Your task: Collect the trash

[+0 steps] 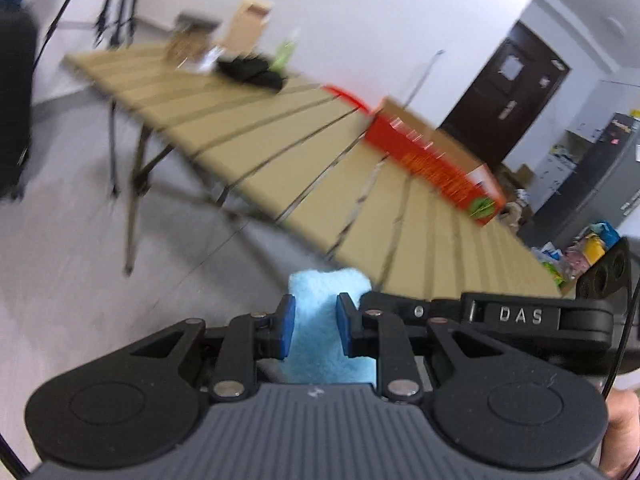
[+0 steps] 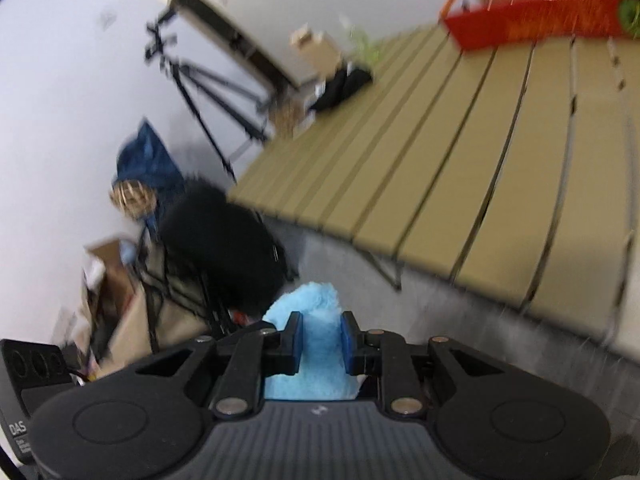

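While both views are smeared by motion, you can see your left tool (image 1: 316, 330) pinching a light blue fluffy cloth (image 1: 330, 344) between its blue pads (image 1: 287, 326), held off the near edge of the slatted table (image 1: 256, 148). Your right tool (image 2: 321, 342) grips a light blue fluffy wad (image 2: 318, 344) the same way, over the floor (image 2: 460, 312) beside the table. A red open box (image 1: 436, 164) sits on the table top, with a black bundle (image 1: 252, 70) and small cartons (image 1: 246, 28) at the far end.
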The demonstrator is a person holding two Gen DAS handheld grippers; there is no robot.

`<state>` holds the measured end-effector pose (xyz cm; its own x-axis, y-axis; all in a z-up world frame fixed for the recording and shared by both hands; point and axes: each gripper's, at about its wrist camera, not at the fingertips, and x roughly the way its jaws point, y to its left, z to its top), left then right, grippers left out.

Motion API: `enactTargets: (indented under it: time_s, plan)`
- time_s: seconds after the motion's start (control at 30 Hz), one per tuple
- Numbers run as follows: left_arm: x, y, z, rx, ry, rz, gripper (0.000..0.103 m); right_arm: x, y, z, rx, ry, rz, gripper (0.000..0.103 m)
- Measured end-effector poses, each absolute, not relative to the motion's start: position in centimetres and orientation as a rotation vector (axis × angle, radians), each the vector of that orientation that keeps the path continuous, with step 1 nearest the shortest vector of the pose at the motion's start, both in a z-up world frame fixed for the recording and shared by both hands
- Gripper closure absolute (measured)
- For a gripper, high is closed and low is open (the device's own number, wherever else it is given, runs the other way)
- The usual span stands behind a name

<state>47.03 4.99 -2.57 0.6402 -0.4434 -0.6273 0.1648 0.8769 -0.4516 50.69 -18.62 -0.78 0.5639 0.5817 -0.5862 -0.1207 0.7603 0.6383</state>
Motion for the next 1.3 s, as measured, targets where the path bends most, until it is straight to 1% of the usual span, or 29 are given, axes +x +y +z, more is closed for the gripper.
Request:
enactTargets:
  time_s: [0.13,0.2,0.27,0.3,0.37,0.4,0.43,0.47,0.57,0.67,0.73,0.8,0.97,1.07,1.13,1.3]
  plan:
    - [47.5,6.3,-7.9,-0.408,0.928,-0.321,0.081,50.5,-15.6,-5.0,0.518,0.951,0.45,0.084]
    - [48.1,6.4,-9.8,-0.408,0.971,-0.312,0.081,50.6,-14.6,-7.2,0.491,0.991,0.452,0.084]
    - [48.8,6.4,-11.2,-0.403,1.007,-0.309,0.083,50.7,-13.5,-8.9,0.457,1.022,0.447,0.082]
    - [49.1,6.3,-11.6,-0.396,1.024,-0.304,0.083,50.8,-13.0,-9.8,0.438,1.033,0.447,0.083]
    - [49.4,6.4,-12.9,-0.368,1.061,-0.28,0.076,51.1,-12.4,-11.2,0.421,1.054,0.442,0.083]
    - [49.2,6.4,-13.6,-0.345,1.075,-0.259,0.067,51.2,-12.1,-12.0,0.395,1.071,0.436,0.083]
    - [49.1,6.2,-14.4,-0.302,1.1,-0.238,0.065,51.4,-12.0,-12.4,0.369,1.076,0.429,0.083]
    - [49.1,5.9,-15.3,-0.245,1.132,-0.218,0.064,51.4,-11.7,-13.1,0.327,1.084,0.421,0.082]
    - [49.1,5.7,-16.8,-0.193,1.19,-0.15,0.063,51.8,-11.4,-14.7,0.238,1.128,0.414,0.075]
    - [49.2,5.9,-17.3,-0.156,1.184,-0.103,0.056,51.7,-11.4,-15.5,0.133,1.149,0.406,0.069]
    - [49.2,5.6,-17.4,-0.117,1.171,-0.081,0.05,51.5,-11.6,-15.6,0.08,1.145,0.403,0.058]
    - [49.2,5.4,-17.4,-0.104,1.17,-0.082,0.049,51.3,-11.5,-16.0,0.046,1.151,0.404,0.05]
    - [49.2,4.8,-17.2,-0.093,1.16,-0.095,0.046,51.2,-11.6,-16.4,0.051,1.187,0.421,0.05]
    - [48.9,4.9,-17.0,-0.092,1.155,-0.094,0.042,51.2,-11.6,-16.3,0.043,1.178,0.414,0.049]
    - [48.6,5.1,-17.0,-0.087,1.162,-0.076,0.034,51.3,-11.6,-16.4,0.043,1.188,0.414,0.049]
    - [47.5,5.6,-16.8,-0.09,1.163,-0.04,0.034,51.0,-11.3,-16.4,0.018,1.189,0.406,0.049]
